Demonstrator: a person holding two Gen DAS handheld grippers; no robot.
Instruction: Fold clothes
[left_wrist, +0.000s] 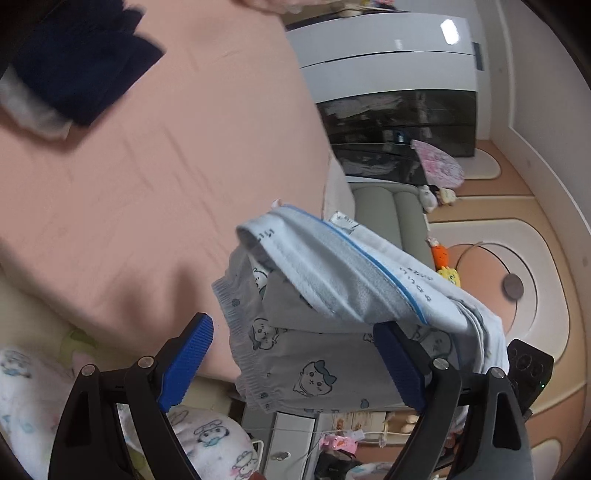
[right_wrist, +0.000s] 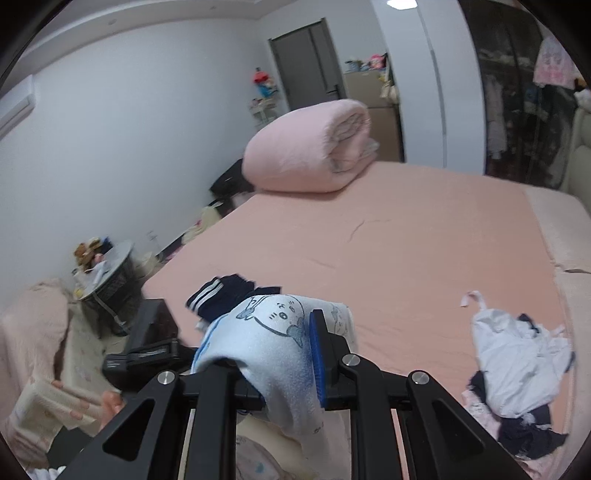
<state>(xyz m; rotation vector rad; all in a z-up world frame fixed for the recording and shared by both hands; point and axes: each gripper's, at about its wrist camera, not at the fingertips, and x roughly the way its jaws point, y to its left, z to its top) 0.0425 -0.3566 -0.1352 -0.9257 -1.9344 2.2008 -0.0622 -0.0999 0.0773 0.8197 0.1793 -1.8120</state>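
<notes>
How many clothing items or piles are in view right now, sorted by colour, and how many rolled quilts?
Light blue cartoon-print garment, held up by the right gripper: 1
Folded navy garment with white stripes on the bed: 1
Unsorted white and navy pile: 1
Rolled pink quilt: 1
Total: 4

Your left gripper (left_wrist: 293, 360) stands wide open, its blue pads (left_wrist: 186, 363) well apart. Between them hangs the pale blue shorts (left_wrist: 325, 295) with cartoon faces, waistband up, above the edge of the pink bed (left_wrist: 166, 166). A folded navy garment (left_wrist: 81, 62) lies at the far left of the bed, on something white.
</notes>
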